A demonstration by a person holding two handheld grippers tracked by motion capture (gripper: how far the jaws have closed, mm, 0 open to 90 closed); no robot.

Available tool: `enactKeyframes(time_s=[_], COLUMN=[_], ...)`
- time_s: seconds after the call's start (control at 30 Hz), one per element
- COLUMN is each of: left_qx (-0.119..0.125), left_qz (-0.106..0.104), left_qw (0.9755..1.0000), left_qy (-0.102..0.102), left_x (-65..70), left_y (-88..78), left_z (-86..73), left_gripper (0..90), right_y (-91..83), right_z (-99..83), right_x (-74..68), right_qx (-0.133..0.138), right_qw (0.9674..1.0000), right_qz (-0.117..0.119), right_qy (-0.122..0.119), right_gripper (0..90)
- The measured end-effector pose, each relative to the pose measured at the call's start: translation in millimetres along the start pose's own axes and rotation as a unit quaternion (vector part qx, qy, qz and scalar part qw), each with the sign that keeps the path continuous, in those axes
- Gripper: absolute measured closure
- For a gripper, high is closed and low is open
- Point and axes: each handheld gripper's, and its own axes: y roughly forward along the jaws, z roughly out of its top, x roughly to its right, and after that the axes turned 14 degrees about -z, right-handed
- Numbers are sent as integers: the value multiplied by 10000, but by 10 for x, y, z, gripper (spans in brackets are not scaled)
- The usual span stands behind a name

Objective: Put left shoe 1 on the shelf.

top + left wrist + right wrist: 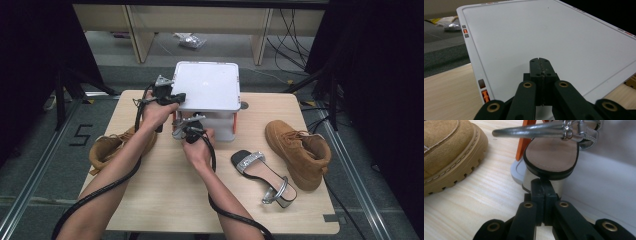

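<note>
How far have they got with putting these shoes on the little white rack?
Done: one sandal looks set on the rack's lower shelf. In hand: the shut right gripper touches its heel, and the shut left gripper is over the top shelf. Left: the second sandal, the left tan boot and the right tan boot lie on the table.

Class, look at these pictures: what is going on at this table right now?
A person works at a wooden table with a gripper in each hand. The left gripper, jaws shut, rests over the top of a white shoe rack. The right gripper, also shut, sits against the heel of a silver sandal at the rack's lower shelf. Another sandal and two tan boots lie on the table.
</note>
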Motion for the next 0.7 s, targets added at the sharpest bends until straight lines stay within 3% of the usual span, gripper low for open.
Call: enactKeyframes(time_s=[0.47, 0.7], left_qx=[-1, 2], left_qz=[-4, 2], left_qw=[10000, 10000], left_qy=[7, 9], left_x=[-1, 1], left_y=[0, 0], left_z=[1, -1], left_gripper=[900, 899], right_y=[150, 211], right_z=[20, -11], right_x=[-33, -54], right_qx=[129, 154], right_qw=[9996, 9995], right_qz=[-220, -201], right_qy=[-136, -163], right_gripper=[895, 886])
